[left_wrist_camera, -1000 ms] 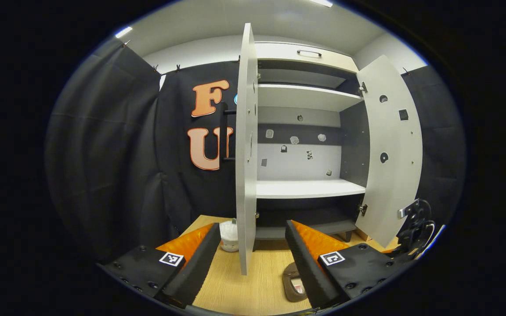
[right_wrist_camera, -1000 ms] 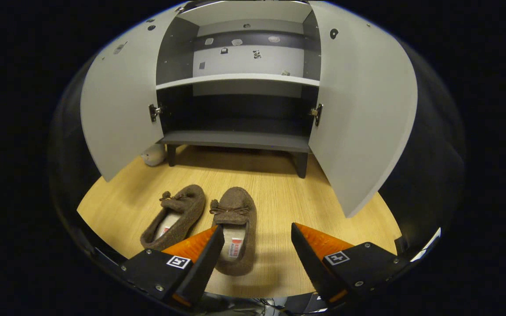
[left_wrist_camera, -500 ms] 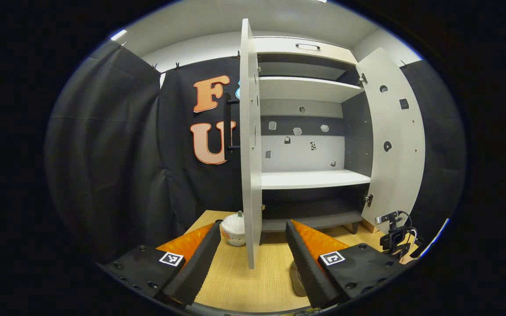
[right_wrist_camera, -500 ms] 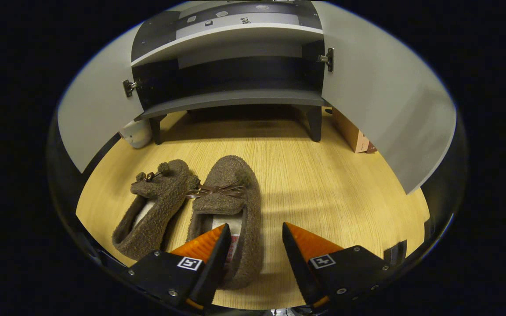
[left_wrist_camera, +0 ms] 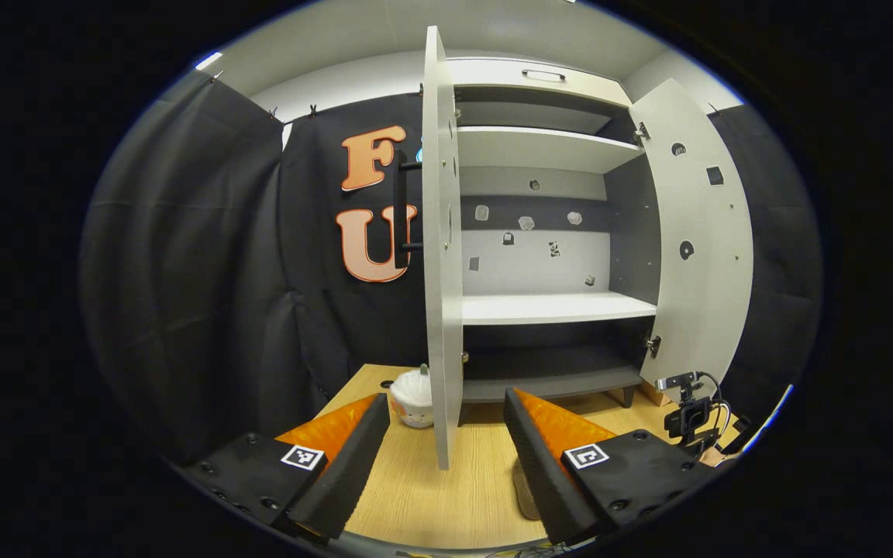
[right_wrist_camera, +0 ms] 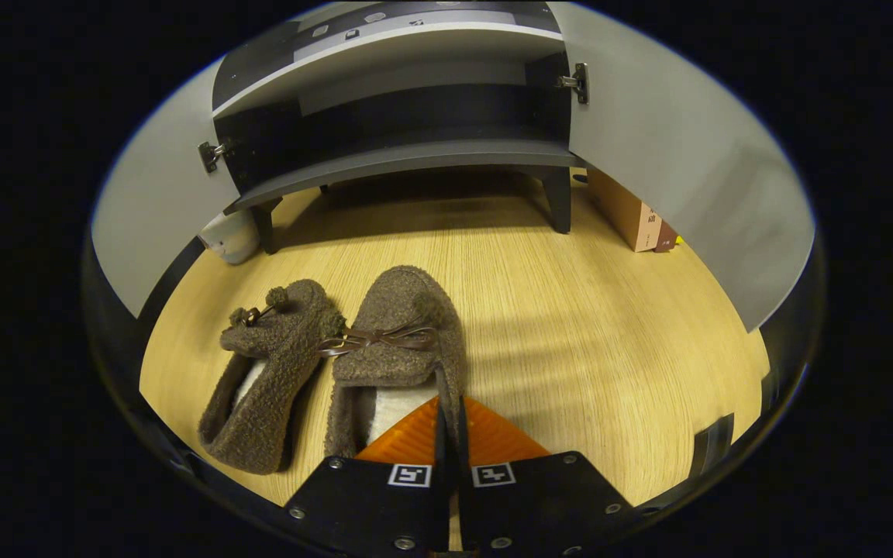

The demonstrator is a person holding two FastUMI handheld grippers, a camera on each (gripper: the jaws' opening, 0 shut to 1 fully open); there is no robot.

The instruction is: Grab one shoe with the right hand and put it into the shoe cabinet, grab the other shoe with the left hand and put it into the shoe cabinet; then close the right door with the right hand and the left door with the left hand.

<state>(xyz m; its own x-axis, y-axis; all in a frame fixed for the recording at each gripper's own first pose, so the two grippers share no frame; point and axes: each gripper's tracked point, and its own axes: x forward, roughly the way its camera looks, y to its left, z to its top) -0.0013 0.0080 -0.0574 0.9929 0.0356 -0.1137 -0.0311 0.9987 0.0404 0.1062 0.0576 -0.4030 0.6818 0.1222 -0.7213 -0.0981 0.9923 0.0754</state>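
one thin wall of the right shoe (right_wrist_camera: 400, 341) sits pinched in the right gripper (right_wrist_camera: 450, 418); lifted, the shoe could slip free. the left gripper (left_wrist_camera: 446, 434) hangs wide, empty.

A white pot (left_wrist_camera: 412, 397) and a cardboard box (right_wrist_camera: 631, 217) on the wooden floor (right_wrist_camera: 570, 341)

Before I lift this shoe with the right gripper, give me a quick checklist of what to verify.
1. Right gripper shut on the right shoe wall: ok, fingers pinch its side edge.
2. Grip depth secure enough to lift: cannot tell.
3. Left shoe free of the lift: not ok, it touches the held shoe near the bow.
4. Both cabinet doors open: ok.
5. Bottom shelf free for the shoe: ok.
6. Left gripper open, waiting: ok.
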